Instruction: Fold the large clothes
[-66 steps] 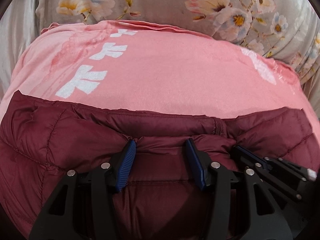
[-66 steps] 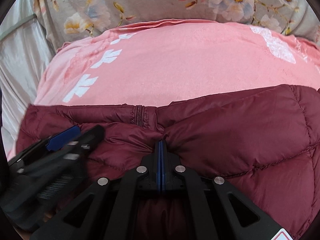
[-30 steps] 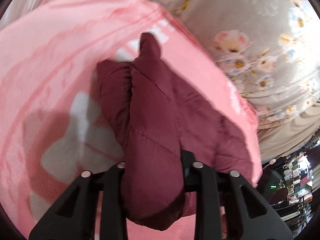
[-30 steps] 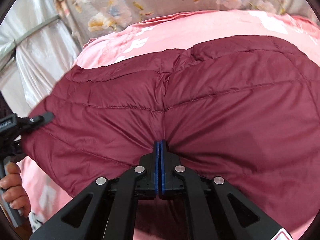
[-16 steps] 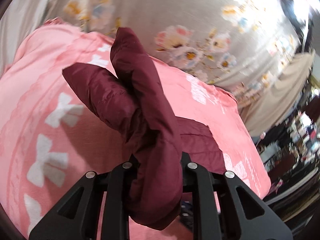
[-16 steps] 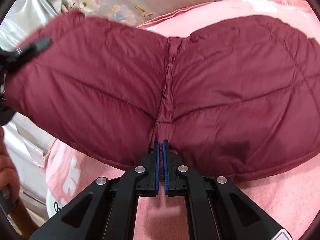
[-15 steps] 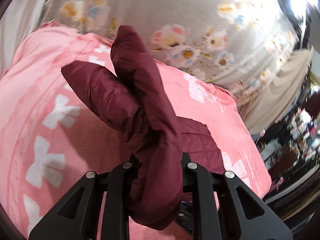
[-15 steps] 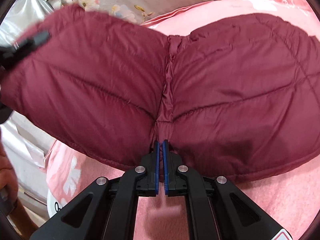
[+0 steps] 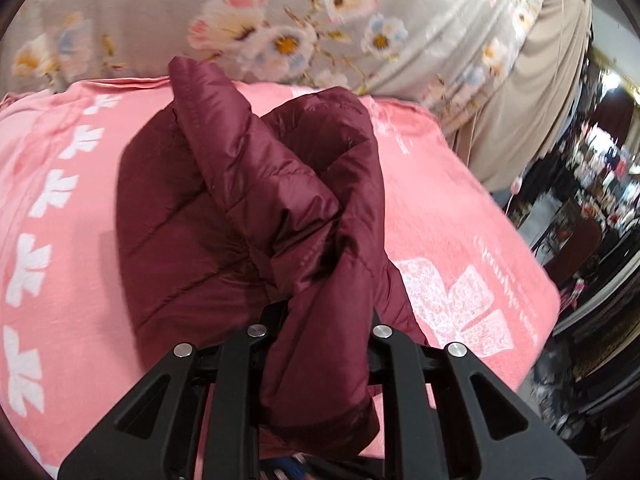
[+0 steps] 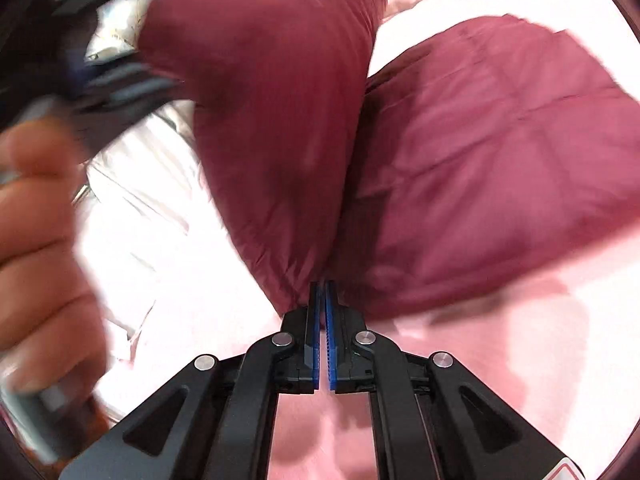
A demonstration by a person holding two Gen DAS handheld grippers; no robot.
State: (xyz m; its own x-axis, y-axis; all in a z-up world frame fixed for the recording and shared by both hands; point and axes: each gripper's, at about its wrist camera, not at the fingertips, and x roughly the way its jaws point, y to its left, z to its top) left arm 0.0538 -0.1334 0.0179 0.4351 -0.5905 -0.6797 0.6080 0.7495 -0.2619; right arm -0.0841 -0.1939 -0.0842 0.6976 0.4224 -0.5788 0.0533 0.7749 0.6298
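Maroon puffer jacket (image 9: 248, 208) pinched by both hand-held grippers, left (image 9: 320, 320), right (image 10: 322, 300), pink blanket (image 9: 440, 216), floral sheet (image 9: 160, 12) behind.

Ahead of your left gripper (image 9: 320, 312), the bunched maroon jacket (image 9: 248, 208) fills the middle of the bed and blocks the straight path. Bare pink blanket (image 9: 60, 240) lies to its left along the white bow prints, and more to its right, where you can pass. The floral pillow (image 9: 280, 20) walls off the far edge. By your right gripper (image 10: 322, 320), your left hand (image 10: 36, 240) crowds the left side; the lifted jacket fold hangs directly in front.
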